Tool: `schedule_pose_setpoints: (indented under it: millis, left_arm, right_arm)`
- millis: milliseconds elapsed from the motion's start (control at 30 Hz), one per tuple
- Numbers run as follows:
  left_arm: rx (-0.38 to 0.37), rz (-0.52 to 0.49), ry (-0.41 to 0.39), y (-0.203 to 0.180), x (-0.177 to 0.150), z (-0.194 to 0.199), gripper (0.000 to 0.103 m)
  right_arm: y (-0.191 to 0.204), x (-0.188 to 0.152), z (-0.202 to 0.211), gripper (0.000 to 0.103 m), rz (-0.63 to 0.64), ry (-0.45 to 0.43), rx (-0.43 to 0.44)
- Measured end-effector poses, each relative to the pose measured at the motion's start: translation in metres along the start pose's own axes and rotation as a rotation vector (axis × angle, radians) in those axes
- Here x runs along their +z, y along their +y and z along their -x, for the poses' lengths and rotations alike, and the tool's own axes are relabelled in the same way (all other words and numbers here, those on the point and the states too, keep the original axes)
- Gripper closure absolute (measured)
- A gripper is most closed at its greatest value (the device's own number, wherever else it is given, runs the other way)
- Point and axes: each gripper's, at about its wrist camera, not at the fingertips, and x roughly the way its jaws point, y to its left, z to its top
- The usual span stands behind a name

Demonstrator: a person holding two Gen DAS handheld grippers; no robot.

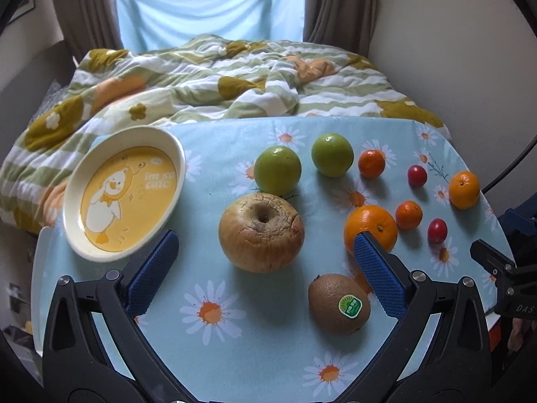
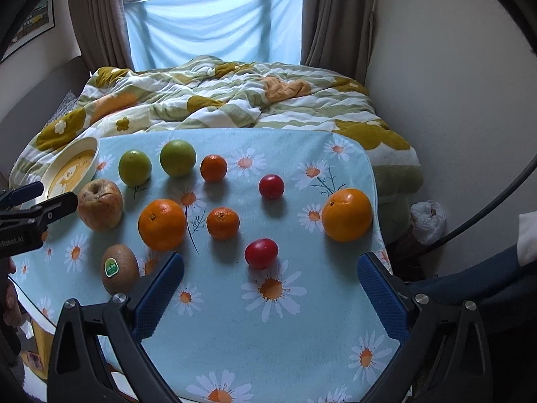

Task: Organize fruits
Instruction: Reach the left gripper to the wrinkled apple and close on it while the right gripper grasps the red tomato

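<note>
Closest to the left camera, the left hand-held gripper (image 1: 265,250) is spread wide apart and grips nothing. Its blue fingers (image 1: 152,273) hang above the table (image 1: 268,352), which wears a light blue cloth with white daisies. Between them, near the front, lies a brown kiwi (image 1: 339,303) with a green sticker. Just past it sits a big wrinkly apple (image 1: 261,232), well inside the gap but not touched. A big orange (image 1: 370,226) sits right behind the tip of one blue finger.

The right hand-held gripper (image 2: 270,273) is also spread wide and grips nothing. A little red fruit (image 2: 261,253) lies just in front of it, in the gap. A bit farther are a small orange (image 2: 223,223) and a second red fruit (image 2: 271,186). Another big orange (image 2: 347,215) sits near the right edge of the table.

At the back stand two green fruits (image 1: 277,170) (image 1: 332,155) side by side, with one more small orange (image 1: 371,163) next to them. A cream and yellow plate (image 1: 124,189) with a duck picture rests at the far left of the table, with no fruit on it.

Behind the table is a bed with a rumpled blanket (image 1: 218,80) in green and white stripes. Farthest of all is a window with a blue cloth (image 2: 214,23) across it, and brown curtains hang at both sides.
</note>
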Motion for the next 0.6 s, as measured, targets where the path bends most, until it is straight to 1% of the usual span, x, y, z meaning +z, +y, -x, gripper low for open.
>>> schedule_pose_setpoints:
  millis: [133,200,267,400,467,500,567,600]
  left_arm:
    - [0.01,0.026,0.029,0.001,0.0,-0.021,0.0]
    - [0.014,0.046,0.051,0.002,-0.001,-0.03,0.004]
    - [0.018,0.059,0.063,0.003,-0.004,-0.037,0.004]
    - [0.022,0.077,0.08,0.004,-0.007,-0.048,0.005]
    - [0.029,0.08,0.092,0.003,-0.009,-0.054,0.006]
    - [0.029,0.081,0.099,0.002,-0.01,-0.057,0.009]
    - [0.033,0.084,0.112,0.002,-0.011,-0.064,0.013]
    - [0.036,0.087,0.119,0.002,-0.011,-0.068,0.017]
  right_arm:
    - [0.001,-0.004,-0.022,0.0,0.033,0.03,0.027]
    - [0.0,-0.004,-0.031,0.001,0.037,0.051,0.043]
    - [0.001,-0.005,-0.039,0.004,0.044,0.07,0.061]
    - [0.003,-0.005,-0.05,0.004,0.09,0.099,0.069]
    - [0.004,-0.006,-0.055,0.004,0.114,0.111,0.068]
    - [0.003,-0.007,-0.057,0.004,0.125,0.116,0.073]
    - [0.004,-0.008,-0.062,0.009,0.147,0.124,0.078]
    - [0.005,-0.008,-0.065,0.014,0.161,0.131,0.078]
